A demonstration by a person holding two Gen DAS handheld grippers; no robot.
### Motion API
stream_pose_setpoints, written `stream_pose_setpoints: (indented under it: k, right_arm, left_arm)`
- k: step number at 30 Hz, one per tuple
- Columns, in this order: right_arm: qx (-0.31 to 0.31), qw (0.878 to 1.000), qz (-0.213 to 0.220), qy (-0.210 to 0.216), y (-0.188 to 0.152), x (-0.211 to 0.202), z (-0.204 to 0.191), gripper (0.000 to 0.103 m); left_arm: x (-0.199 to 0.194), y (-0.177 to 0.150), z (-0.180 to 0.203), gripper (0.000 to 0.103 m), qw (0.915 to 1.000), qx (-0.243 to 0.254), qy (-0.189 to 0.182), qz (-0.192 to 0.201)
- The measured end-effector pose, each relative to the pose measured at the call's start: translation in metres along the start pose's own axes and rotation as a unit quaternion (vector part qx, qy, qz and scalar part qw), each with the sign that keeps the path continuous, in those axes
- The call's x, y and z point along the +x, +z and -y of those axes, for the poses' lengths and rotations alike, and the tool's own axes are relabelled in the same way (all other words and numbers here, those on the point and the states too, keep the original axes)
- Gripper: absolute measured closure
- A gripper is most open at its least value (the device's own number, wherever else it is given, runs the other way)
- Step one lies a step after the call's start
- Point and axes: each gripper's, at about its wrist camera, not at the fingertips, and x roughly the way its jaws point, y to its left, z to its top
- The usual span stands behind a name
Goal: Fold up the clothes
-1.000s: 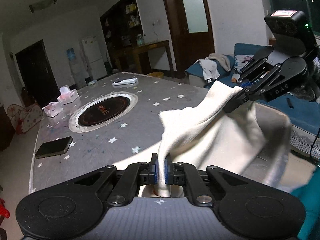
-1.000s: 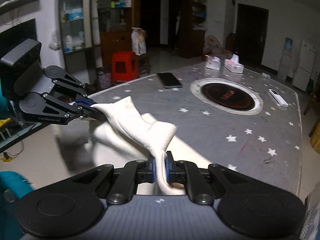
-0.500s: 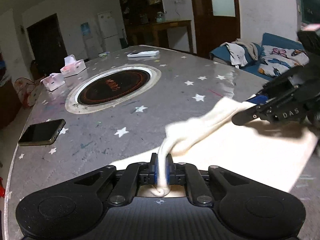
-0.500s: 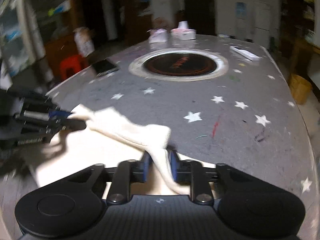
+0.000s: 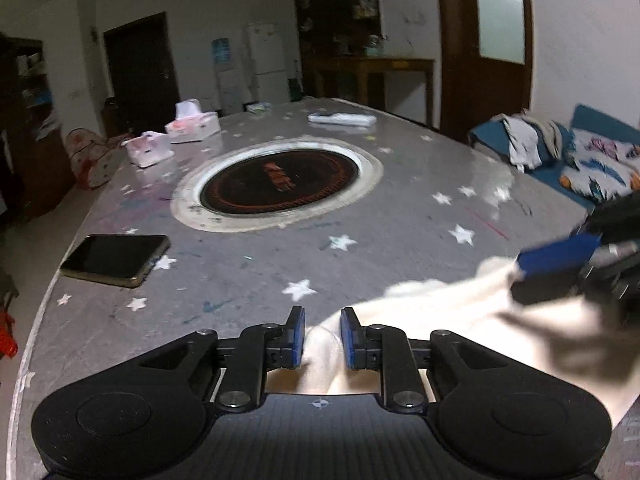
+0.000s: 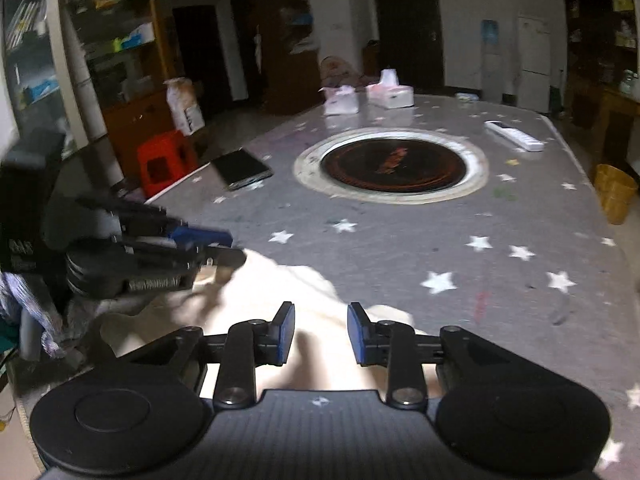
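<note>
A cream cloth (image 5: 440, 312) lies flat on the grey star-patterned table (image 5: 360, 236), near its front edge; it also shows in the right wrist view (image 6: 304, 320). My left gripper (image 5: 322, 338) is open, low over the cloth's left corner, with a fold of cloth lying loose between its fingers. My right gripper (image 6: 321, 334) is open over the cloth's other corner. The right gripper shows blurred at the right of the left wrist view (image 5: 580, 264). The left gripper shows at the left of the right wrist view (image 6: 160, 248).
A round inset burner (image 5: 276, 184) sits mid-table. A black phone (image 5: 116, 254) lies at the left edge. Two tissue boxes (image 5: 192, 122) and a white remote (image 5: 342, 119) lie at the far side. A blue sofa with clothes (image 5: 560, 152) stands to the right.
Both grippers carried the cloth down from the air onto the table, then opened and released it. The cloth now lies flat.
</note>
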Motion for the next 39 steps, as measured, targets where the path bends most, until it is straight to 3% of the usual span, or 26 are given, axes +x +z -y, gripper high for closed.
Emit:
stream_pose_setpoints:
  k: [6,13,17,22,26,29,39]
  right_arm:
    - [0.013,1.000,-0.022,-0.013,0.000,0.038,0.000,0.077]
    - [0.012,1.000,0.001,-0.007,0.013,0.028,-0.008,0.078]
    - [-0.020,1.000,-0.010,0.010,0.016,0.044,-0.028,0.078]
    - [-0.025,1.000,-0.013,-0.008,0.020,0.074,-0.033,0.074]
    - [-0.025,1.000,-0.006,-0.013,0.016,0.081,-0.033,0.070]
    - [-0.036,0.999,-0.005,-0.015,0.014,0.079,-0.036,0.069]
    - [-0.067,0.998,-0.016,0.015,-0.003,0.059,-0.059,0.068]
  left_arm:
    - [-0.023,-0.003,-0.012,0.081,0.9995,-0.032,-0.001,0.007]
    - [-0.052,-0.030,-0.012,0.081,0.9978,-0.063,-0.009,-0.020]
    - [-0.057,-0.040,-0.013,0.069,0.9956,-0.090,-0.009,-0.025]
    - [-0.053,-0.046,-0.015,0.069,0.9941,-0.101,-0.008,-0.039]
    - [-0.048,-0.050,-0.017,0.071,0.9930,-0.105,-0.020,-0.049]
    - [-0.049,-0.051,-0.018,0.081,0.9919,-0.107,-0.039,-0.056]
    - [-0.082,-0.071,-0.014,0.082,0.9888,-0.096,-0.084,-0.077]
